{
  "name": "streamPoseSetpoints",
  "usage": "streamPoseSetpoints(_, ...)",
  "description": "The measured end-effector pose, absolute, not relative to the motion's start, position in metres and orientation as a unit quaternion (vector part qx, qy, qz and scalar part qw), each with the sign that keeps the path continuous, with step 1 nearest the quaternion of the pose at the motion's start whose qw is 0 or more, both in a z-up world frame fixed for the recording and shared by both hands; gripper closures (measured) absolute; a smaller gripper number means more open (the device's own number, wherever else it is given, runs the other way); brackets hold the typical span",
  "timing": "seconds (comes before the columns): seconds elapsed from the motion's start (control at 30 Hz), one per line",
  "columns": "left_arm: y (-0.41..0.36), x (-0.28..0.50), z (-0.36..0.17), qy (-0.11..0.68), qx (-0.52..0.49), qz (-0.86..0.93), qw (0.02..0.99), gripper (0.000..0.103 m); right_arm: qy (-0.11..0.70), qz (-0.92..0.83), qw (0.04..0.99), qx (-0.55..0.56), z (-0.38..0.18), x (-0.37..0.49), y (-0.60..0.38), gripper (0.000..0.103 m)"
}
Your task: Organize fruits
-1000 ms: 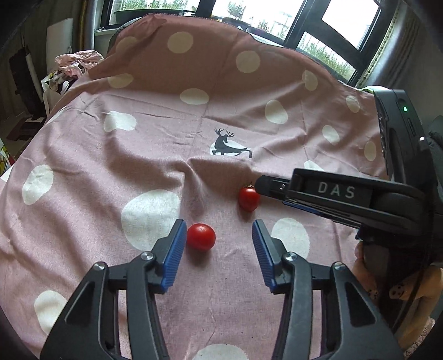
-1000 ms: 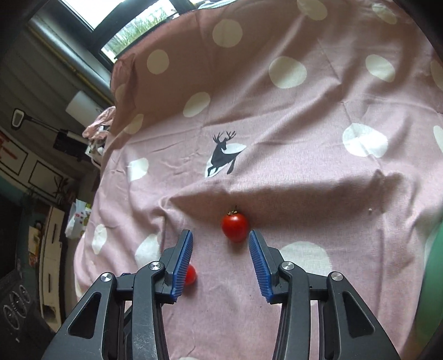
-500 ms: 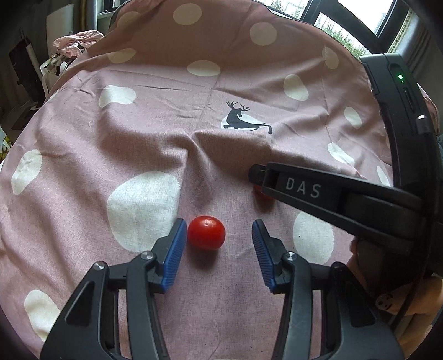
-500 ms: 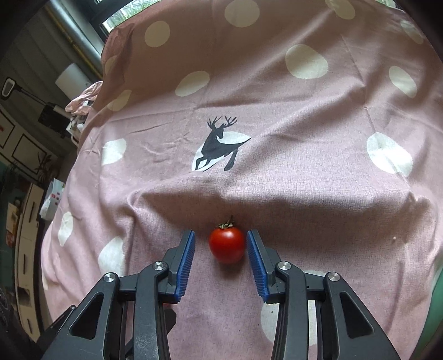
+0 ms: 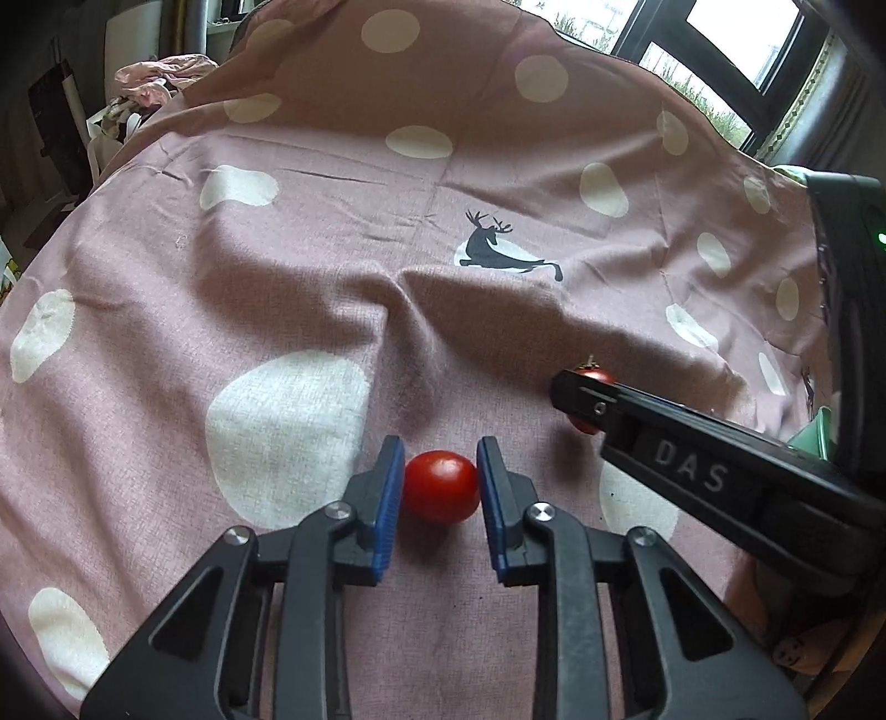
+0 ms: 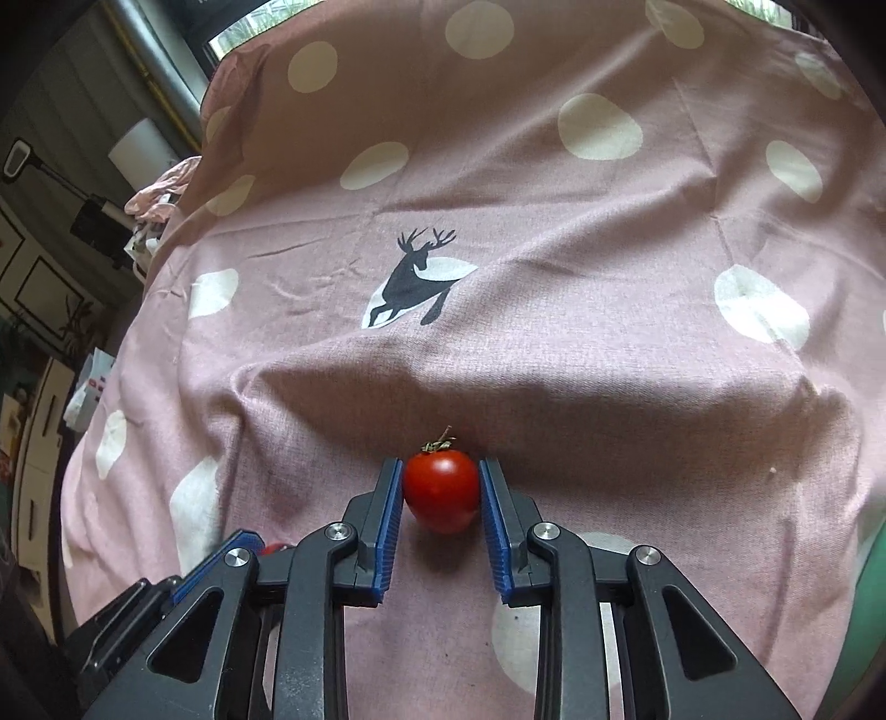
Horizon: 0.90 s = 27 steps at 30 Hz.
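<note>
A smooth red cherry tomato [image 5: 440, 493] lies on the pink spotted cloth [image 5: 310, 266]. My left gripper [image 5: 440, 490] is closing on it, and its blue pads touch both sides of it. A second cherry tomato [image 6: 441, 490] with a dry green stem sits between the blue pads of my right gripper [image 6: 441, 493], whose jaws are closing and press on both its sides. In the left wrist view the right gripper's black finger [image 5: 664, 437] hides most of that stemmed tomato [image 5: 587, 425]. Both tomatoes rest on the cloth.
The cloth carries a black deer print [image 6: 412, 282] beyond the tomatoes and hangs over a raised back edge by the windows [image 5: 714, 33]. A green object [image 6: 864, 609] shows at the right edge. A pile of clothes [image 5: 160, 72] lies off the far left.
Both grippers came down and forward over their tomatoes. Their jaws narrowed from wide apart until the pads met the fruit on both sides.
</note>
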State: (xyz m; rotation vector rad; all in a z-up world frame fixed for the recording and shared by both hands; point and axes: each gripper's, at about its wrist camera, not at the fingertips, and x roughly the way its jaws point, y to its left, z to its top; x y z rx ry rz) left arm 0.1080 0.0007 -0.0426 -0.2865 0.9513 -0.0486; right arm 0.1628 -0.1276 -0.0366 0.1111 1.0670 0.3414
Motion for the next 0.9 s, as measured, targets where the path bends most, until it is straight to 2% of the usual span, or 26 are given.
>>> streamPoseSetpoints(0.23, -0.008, 0.083, -0.008, 0.417, -0.136, -0.065, 0.897, 0.077, 0.471, 0.167, 0.863, 0.082, 0.002, 0.126, -0.167, 0.074)
streamPoseSetpoints(0.4, -0.047, 0.045, 0.041, 0.355, -0.107, -0.133, 0.919, 0.077, 0.419, 0.146, 0.888, 0.122, 0.049, 0.072, -0.23, 0.074)
streamPoseSetpoints(0.53, -0.087, 0.023, 0.066, 0.326, -0.135, -0.236, 0.905, 0.077, 0.366, 0.092, 0.915, 0.145, 0.078, 0.027, -0.287, 0.074)
streamPoseSetpoints(0.7, -0.155, 0.013, 0.073, 0.32, -0.106, -0.283, 0.898, 0.077, 0.333, 0.003, 0.929, 0.161, 0.077, -0.002, -0.343, 0.074)
streamPoseSetpoints(0.9, -0.225, 0.013, 0.06, 0.331, -0.065, -0.314, 0.888, 0.076, 0.338, -0.026, 0.916, 0.216, 0.062, -0.002, -0.394, 0.074)
